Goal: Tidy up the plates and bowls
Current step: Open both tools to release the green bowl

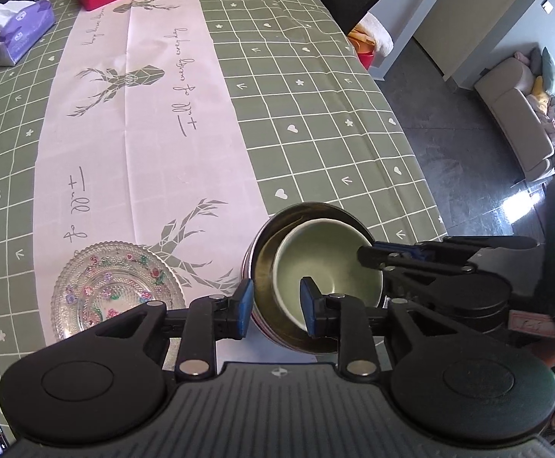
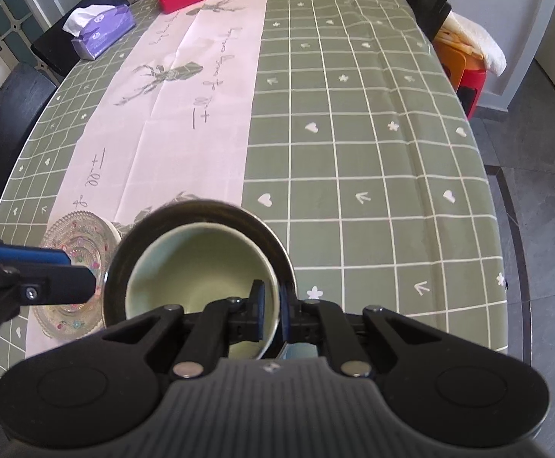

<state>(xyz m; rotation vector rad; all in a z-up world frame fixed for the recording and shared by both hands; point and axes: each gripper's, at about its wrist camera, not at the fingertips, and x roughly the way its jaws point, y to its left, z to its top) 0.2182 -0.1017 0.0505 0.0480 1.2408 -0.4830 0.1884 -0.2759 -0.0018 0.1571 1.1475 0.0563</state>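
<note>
**Nesting the bowls at the counter's near edge**

Near the counter's (image 1: 315,114) front edge, a pale green bowl (image 1: 327,263) sits tilted inside a steel bowl (image 1: 266,263). The right gripper (image 2: 271,315) has its jaws clenched on the green bowl's rim; the left gripper (image 1: 275,307) straddles the steel bowl's wall, jaws parted and seemingly not gripping. Nesting looks almost done. Next, judging by the tilt: settle the green bowl flat, then release. A patterned glass plate (image 1: 113,290) waits just beside, to the left.
</note>
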